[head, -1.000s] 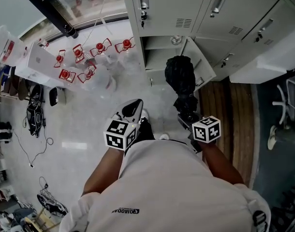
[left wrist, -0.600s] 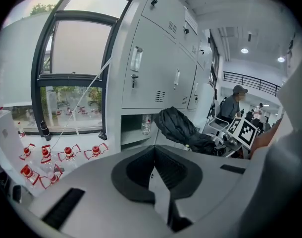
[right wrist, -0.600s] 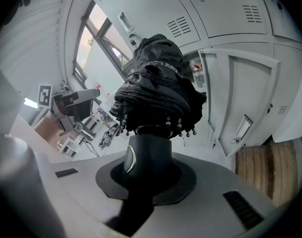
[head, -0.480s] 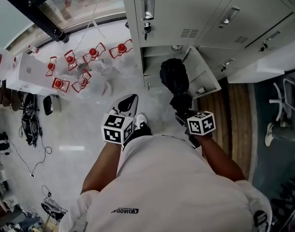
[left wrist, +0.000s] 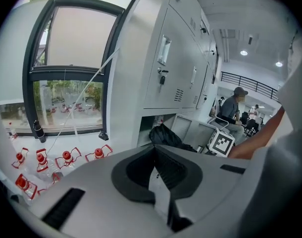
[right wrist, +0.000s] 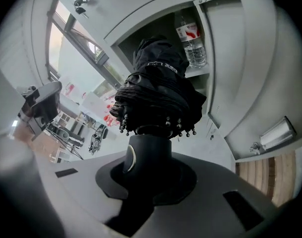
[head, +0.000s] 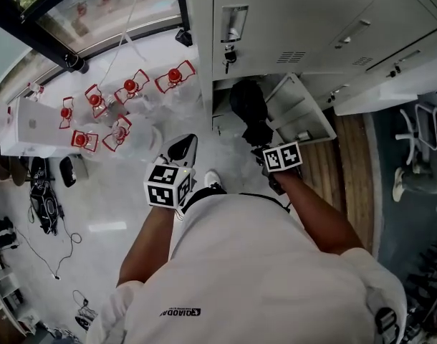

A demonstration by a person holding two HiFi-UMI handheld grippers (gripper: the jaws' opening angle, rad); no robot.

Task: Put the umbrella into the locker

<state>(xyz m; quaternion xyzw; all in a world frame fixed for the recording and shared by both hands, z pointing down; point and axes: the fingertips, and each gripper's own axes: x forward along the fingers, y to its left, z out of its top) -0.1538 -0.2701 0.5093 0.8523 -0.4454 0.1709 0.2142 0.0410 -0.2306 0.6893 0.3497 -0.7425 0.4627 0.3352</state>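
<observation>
We are at the insertion step: fingers of the right gripper (right wrist: pixel 146 162) clench the handle of the folded umbrella (right wrist: pixel 158 90), pointing ahead of them into the open locker (right wrist: pixel 156 26), while fingers of the left gripper (left wrist: pixel 158 182) are closed on nothing, so next we should push deeper, then release.

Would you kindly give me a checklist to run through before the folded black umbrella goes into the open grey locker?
1. Right gripper shut on the handle of the folded black fabric umbrella: ok.
2. Grey metal locker door open: ok.
3. Umbrella pointed at the locker opening: ok.
4. Room beside the clear plastic water bottle inside: cannot tell.
5. Left gripper empty, away from the door: ok.
</observation>
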